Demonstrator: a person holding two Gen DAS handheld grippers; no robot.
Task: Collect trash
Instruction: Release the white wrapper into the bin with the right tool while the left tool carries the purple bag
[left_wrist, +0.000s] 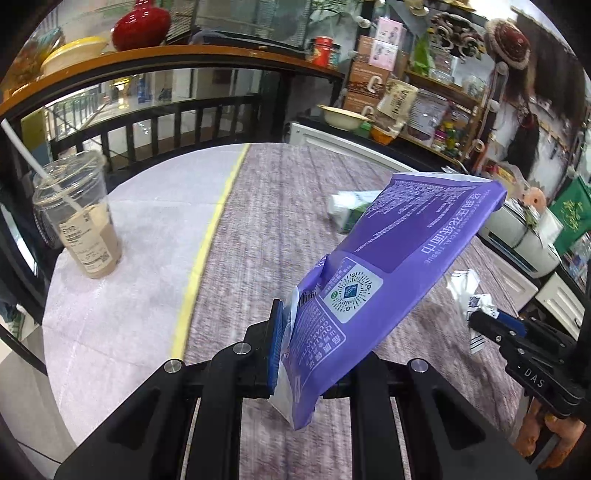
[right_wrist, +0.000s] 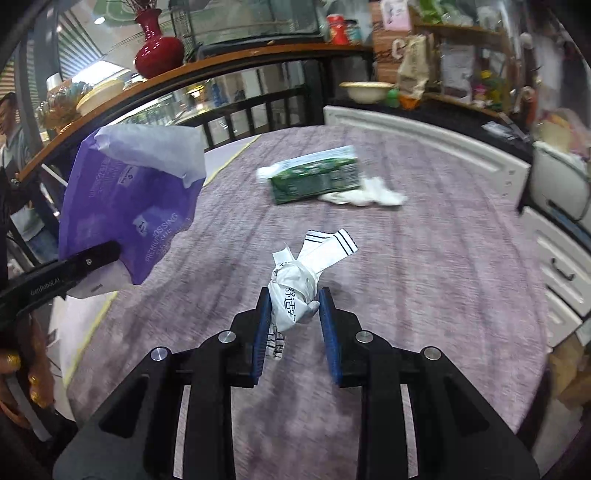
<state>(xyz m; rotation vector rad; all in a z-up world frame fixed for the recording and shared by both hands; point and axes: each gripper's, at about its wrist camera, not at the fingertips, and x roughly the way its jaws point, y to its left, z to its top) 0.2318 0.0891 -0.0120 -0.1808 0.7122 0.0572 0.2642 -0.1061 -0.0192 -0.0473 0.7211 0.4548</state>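
Left gripper (left_wrist: 295, 343) is clamping the purple tissue pack (left_wrist: 388, 273), holding it above the table (left_wrist: 266, 221). Right gripper (right_wrist: 293, 321) is pinching a crumpled white wrapper (right_wrist: 295, 291), also off the surface. Green carton (right_wrist: 314, 179) is lying on its side mid-table, touching a white tissue wad (right_wrist: 369, 195). Plastic drink cup (left_wrist: 81, 221) is standing at the table's left edge.

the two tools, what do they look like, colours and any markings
Both the left tool and right tool are matte black plastic with silver screws and ribbed blue finger pads. White lettering marks their sides. The hand beneath has gold-painted nails.
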